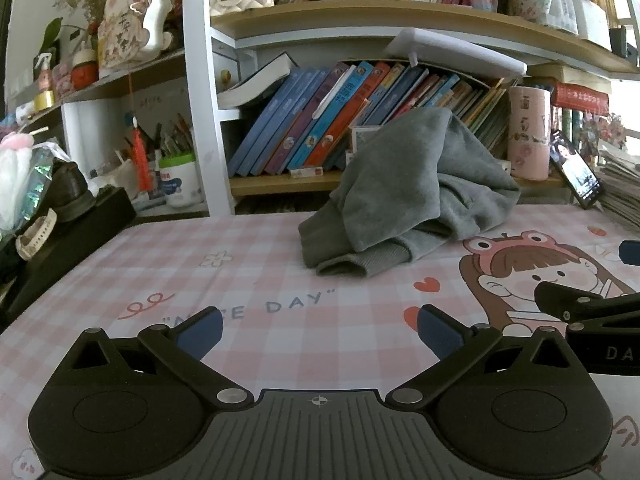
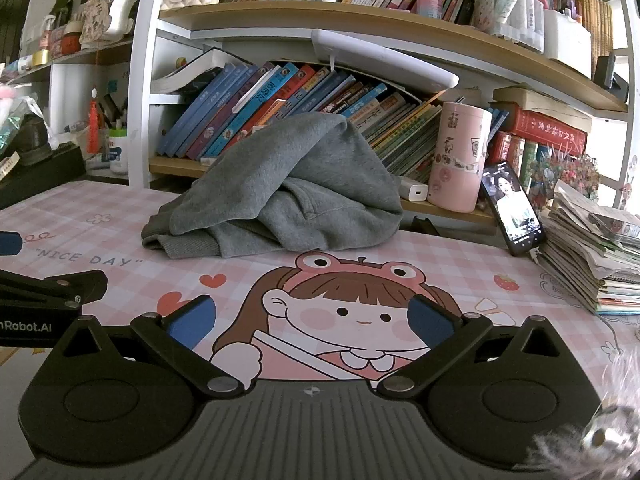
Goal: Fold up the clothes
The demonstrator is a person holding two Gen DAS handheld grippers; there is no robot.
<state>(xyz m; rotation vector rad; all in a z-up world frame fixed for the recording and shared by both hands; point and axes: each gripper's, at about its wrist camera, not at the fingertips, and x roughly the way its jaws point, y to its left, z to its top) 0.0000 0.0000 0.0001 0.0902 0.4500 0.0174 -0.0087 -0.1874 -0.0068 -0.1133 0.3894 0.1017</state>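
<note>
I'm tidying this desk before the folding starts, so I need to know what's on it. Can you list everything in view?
sweatshirt: one, grey, crumpled in a heap at the back of the mat
desk mat: one, pink check with a cartoon girl, covers the desk
phone: one, black, screen lit, propped right of the heap
tumbler: one, pink with stickers, on the low shelf beside the phone
paper stack: one, mixed colours, right edge of the desk
books: many, mostly blue and red, leaning on the shelf behind the heap
white tub: one, green lid, left of the shelf post
left gripper: one, black with blue pads, open over the mat
right gripper: one, same colours, open, nothing held
</note>
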